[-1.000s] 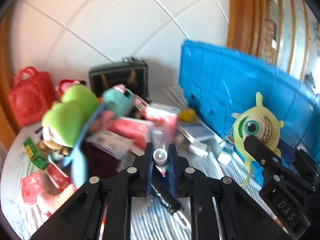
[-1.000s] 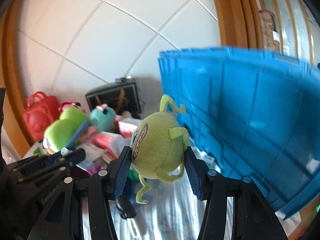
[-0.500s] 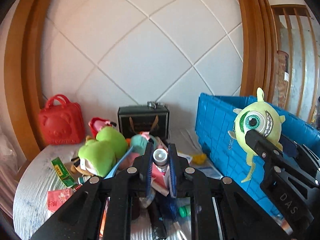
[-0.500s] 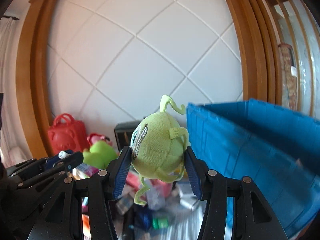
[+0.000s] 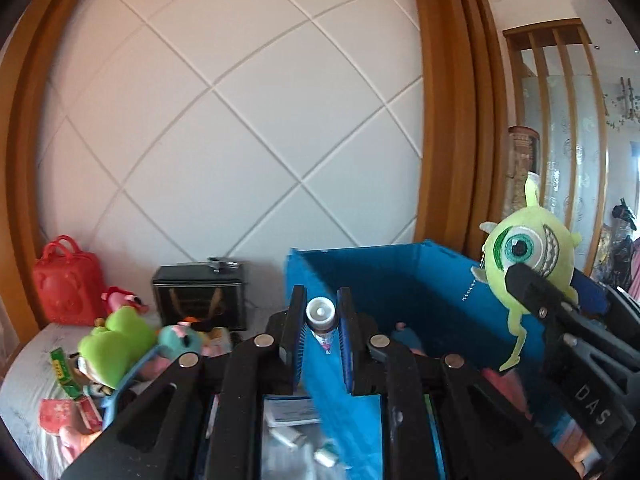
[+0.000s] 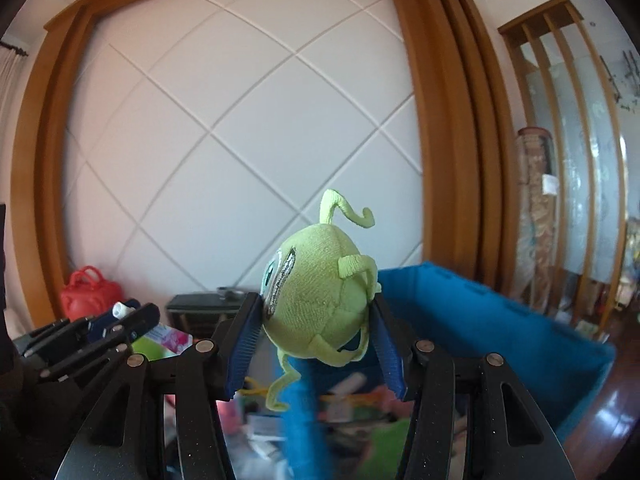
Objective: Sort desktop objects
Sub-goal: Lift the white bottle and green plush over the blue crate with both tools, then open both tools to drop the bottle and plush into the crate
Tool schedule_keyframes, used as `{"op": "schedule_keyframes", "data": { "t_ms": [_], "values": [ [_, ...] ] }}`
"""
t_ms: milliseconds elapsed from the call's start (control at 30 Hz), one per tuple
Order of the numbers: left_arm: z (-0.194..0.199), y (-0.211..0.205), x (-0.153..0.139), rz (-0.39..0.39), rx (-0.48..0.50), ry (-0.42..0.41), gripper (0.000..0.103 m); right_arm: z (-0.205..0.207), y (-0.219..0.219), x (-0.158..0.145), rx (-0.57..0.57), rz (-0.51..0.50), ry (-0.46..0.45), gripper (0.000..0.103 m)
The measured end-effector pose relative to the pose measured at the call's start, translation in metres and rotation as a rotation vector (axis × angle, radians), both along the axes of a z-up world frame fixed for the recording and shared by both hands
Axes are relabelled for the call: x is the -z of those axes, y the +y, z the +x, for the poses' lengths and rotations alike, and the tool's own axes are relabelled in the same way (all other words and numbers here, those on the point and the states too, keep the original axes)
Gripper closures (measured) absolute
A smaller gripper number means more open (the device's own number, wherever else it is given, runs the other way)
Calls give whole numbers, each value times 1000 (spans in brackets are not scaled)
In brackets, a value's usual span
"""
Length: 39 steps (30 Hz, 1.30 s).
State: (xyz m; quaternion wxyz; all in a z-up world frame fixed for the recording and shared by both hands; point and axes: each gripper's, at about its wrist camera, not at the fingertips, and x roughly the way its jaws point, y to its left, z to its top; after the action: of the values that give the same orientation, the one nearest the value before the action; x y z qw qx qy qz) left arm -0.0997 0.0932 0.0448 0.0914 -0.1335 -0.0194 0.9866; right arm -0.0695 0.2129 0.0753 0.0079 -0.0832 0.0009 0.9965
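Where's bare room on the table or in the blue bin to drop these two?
Table: bare only along its left edge, outside the green plush and below the red bag. From the plush across to the black box it's piled up. Blue bin: the floor already holds items; open air under its far wall. Left claw holds a small bottle, right claw the one-eyed plush.

A round, lime-green one-eyed plush toy [image 6: 320, 300], horns up and thin legs dangling, hung above the near wall of the open blue bin [image 5: 400, 276]. A small tube with a white cap [image 5: 320, 316] stood cap-up over the bin's left wall.
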Motion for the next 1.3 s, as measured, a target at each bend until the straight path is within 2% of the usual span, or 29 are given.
{"op": "schedule_keyframes", "data": {
  "t_ms": [133,267,400,567,733,933,1133,1200,1300],
  "values": [
    [-5,64,-1,-19,-2,-62,88,-9,63,2,23,41,-29,50],
    [-16,116,6,-61,10,-196,88,-23,106,10,19,67,-83,49],
    [-25,153,17,-133,8,-267,88,-43,137,24,30,79,-193,49],
    [-39,176,29,-154,-5,-338,88,-60,156,43,17,91,-300,49],
    [-47,192,38,-152,20,-389,88,-72,171,57,58,119,-365,49],
    [-53,203,45,-161,15,-410,88,-84,190,71,97,160,-420,49],
    [-56,206,47,-166,3,-426,88,-90,202,75,111,182,-434,47],
    [-57,207,48,-169,3,-433,84,-90,204,75,109,182,-431,45],
    [-57,207,47,-167,-5,-430,53,-87,203,74,110,182,-422,41]
  ]
}}
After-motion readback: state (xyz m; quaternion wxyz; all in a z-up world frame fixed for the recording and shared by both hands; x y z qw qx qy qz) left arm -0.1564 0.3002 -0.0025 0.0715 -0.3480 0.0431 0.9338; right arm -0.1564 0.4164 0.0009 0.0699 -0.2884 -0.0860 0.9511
